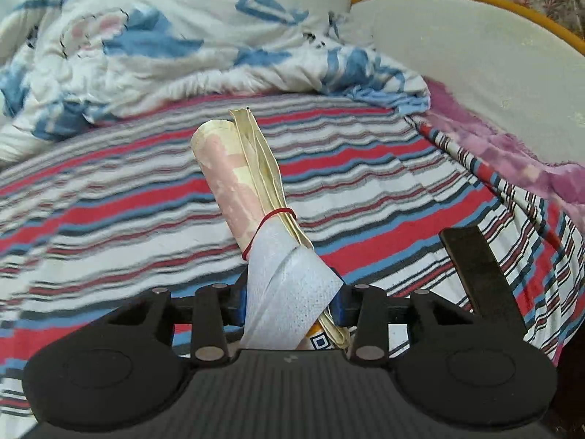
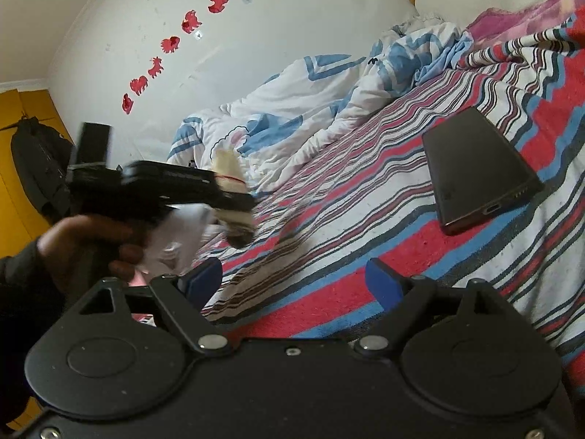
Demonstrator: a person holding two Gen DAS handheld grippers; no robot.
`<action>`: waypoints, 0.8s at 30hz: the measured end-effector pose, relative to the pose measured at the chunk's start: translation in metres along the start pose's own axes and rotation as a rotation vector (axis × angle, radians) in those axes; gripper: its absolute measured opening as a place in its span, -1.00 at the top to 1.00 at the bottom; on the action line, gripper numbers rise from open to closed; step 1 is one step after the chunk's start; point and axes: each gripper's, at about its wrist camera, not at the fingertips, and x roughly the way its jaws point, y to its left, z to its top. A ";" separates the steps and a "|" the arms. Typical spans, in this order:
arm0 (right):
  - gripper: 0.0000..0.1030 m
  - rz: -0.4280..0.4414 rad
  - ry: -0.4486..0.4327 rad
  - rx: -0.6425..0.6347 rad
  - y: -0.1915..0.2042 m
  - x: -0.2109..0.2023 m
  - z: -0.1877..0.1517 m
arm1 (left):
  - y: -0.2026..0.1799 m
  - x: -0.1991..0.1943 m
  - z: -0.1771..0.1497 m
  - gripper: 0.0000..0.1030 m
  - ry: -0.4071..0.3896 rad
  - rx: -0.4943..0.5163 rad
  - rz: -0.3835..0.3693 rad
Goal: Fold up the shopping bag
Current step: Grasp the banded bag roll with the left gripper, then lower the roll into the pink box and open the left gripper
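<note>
The shopping bag (image 1: 237, 179) is rolled into a tight pink, cream and white bundle with a red rubber band (image 1: 268, 219) around its middle. My left gripper (image 1: 289, 303) is shut on the bundle's white end and holds it above the striped bed. In the right wrist view the left gripper (image 2: 234, 201) shows blurred at the left with the bag (image 2: 228, 168) sticking out of it. My right gripper (image 2: 292, 285) is open and empty above the bedspread, to the right of the left gripper.
The bed has a red, blue and white striped cover (image 1: 109, 219). A crumpled white and blue duvet (image 1: 146, 44) lies at the far side. A black phone (image 2: 479, 168) lies on the bed to the right. A padded headboard (image 1: 475, 55) stands at the right.
</note>
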 end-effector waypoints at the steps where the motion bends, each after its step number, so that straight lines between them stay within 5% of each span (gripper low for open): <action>1: -0.68 -0.004 0.003 -0.005 0.001 0.000 0.000 | 0.005 -0.007 0.001 0.25 -0.010 -0.004 0.000; 8: -0.68 -0.054 0.037 -0.073 0.015 0.005 -0.002 | 0.046 -0.057 -0.001 0.25 -0.088 -0.004 0.048; 14: -0.68 -0.075 0.040 -0.190 0.039 0.009 -0.003 | 0.122 -0.116 -0.013 0.24 -0.123 -0.004 0.168; 20: -0.68 -0.021 0.056 -0.298 0.075 0.023 -0.006 | 0.240 -0.177 -0.024 0.24 -0.007 -0.030 0.338; 24: -0.68 0.017 0.081 -0.335 0.097 0.034 -0.011 | 0.307 -0.186 -0.026 0.24 0.111 -0.042 0.386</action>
